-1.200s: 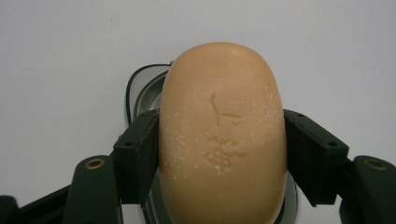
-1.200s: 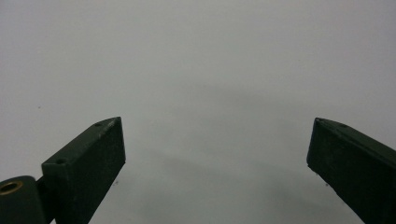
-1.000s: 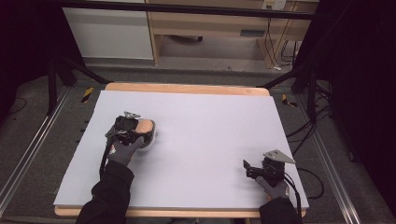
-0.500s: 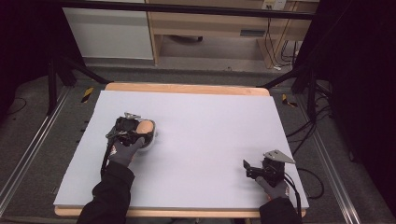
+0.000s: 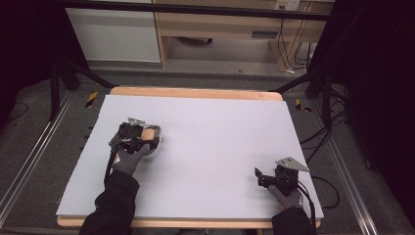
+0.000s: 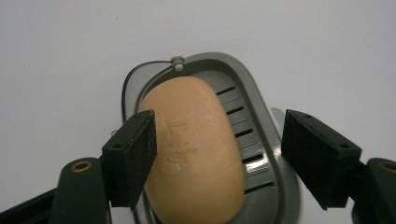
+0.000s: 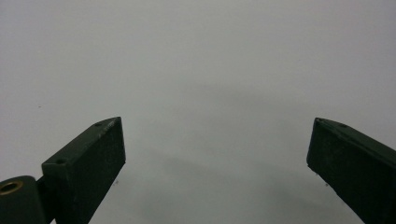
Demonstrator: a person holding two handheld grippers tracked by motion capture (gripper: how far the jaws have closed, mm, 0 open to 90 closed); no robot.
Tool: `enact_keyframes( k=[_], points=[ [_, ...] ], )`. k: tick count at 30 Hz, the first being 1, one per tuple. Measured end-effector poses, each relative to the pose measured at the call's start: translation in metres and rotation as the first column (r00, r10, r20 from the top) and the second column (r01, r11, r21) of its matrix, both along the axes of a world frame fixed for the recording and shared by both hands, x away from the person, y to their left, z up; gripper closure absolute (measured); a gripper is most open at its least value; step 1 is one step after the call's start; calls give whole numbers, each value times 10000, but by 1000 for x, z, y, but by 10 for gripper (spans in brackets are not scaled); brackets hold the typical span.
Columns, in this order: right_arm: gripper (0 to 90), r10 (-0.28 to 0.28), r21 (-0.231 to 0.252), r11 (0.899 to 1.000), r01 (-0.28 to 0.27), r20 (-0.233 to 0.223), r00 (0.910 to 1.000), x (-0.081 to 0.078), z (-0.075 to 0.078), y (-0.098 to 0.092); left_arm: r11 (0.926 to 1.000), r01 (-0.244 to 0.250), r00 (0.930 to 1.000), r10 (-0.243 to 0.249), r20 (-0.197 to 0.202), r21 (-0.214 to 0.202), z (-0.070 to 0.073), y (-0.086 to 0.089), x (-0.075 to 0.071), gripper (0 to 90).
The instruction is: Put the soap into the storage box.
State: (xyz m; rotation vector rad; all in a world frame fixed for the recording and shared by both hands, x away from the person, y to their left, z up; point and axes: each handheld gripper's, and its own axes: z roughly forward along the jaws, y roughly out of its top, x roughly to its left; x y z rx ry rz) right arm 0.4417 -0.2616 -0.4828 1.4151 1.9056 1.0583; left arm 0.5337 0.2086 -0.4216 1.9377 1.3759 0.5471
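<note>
The left gripper [image 6: 219, 158] has just been opening its jaws; they stand spread around the soap [image 6: 194, 154], which lies in a grey slotted dish [image 6: 261, 116]. From above, the right gripper [image 5: 264, 177] rests well apart on the counter [image 5: 220, 127], jaws spread and empty.

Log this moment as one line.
left claw: just opened, astride soap | soap: in dish | right claw: open, over mat
</note>
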Motion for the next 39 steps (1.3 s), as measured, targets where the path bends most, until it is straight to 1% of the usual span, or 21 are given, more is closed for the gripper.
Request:
enact_keyframes(
  k=[2,3,5,9,11,13,14,17,18,20,22,25,28,29,32,33,35,36,38,39],
  points=[
    [46,-16,-37,10000,16,20,10000,0,0,0,9997,209,9997,-207,141,-159,3,0,-3,248],
    [46,-16,-36,10000,16,20,10000,0,0,0,9990,310,9991,-300,294,-319,5,0,-5,242],
    [46,-13,5,10000,13,6,10000,0,0,0,9975,567,9976,-550,413,-421,9,-1,-10,232],
    [46,-31,-28,10000,31,41,10000,0,0,0,9949,936,9935,-909,683,-374,13,-2,-21,209],
    [46,-27,41,10000,27,-13,10000,0,0,0,9937,1093,9912,-1072,772,-238,15,-2,-27,193],
    [46,-40,-25,10000,40,21,10000,0,0,0,9923,1229,9890,-1209,852,-179,16,-1,-32,179],
    [46,-65,64,10000,65,-23,10000,0,0,0,9916,1275,9879,-1249,919,-232,16,-1,-35,173],
    [46,-83,7,10000,83,5,10000,0,0,-1,9889,1461,9853,-1430,935,-274,14,4,-44,160],
    [46,-95,-26,10000,95,35,9999,0,0,-1,9881,1522,9843,-1496,937,-218,13,6,-47,157],
    [46,-126,-15,9999,126,31,9999,0,1,-1,9881,1532,9834,-1514,1004,-102,10,11,-53,148],
    [46,-148,-27,9999,148,20,9999,0,1,-1,9892,1463,9837,-1444,1071,-98,8,16,-58,138],
    [46,-153,-38,9999,152,-10,9999,0,0,-1,9911,1317,9851,-1284,1148,-217,4,26,-65,130],
    [46,-175,-36,9998,175,-21,9998,0,1,-1,9921,1224,9847,-1179,1281,-278,1,36,-73,123],
    [46,-169,-52,9998,169,-3,9999,0,0,-2,9922,1181,9848,-1120,1328,-389,-1,38,-76,123],
    [46,-185,-19,9998,185,-21,9998,0,0,-3,9933,1074,9856,-1006,1359,-437,-9,46,-82,119],
    [46,-234,33,9997,234,-39,9997,-1,0,-3,9941,1040,9867,-992,1291,-308,-12,48,-84,119],
    [46,-288,97,9995,289,-102,9995,-1,0,-4,9955,937,9869,-910,1336,-143,-16,52,-86,118],
    [46,-326,30,9995,326,-74,9994,-1,0,-5,9956,911,9871,-874,1342,-213,-17,55,-87,119],
    [46,-392,89,9992,393,-89,9992,-1,1,-6,9951,897,9876,-834,1333,-413,-20,60,-89,116],
    [46,-420,126,9990,421,-104,9991,-2,1,-6,9951,891,9879,-829,1310,-422,-21,63,-91,115]
  ],
)
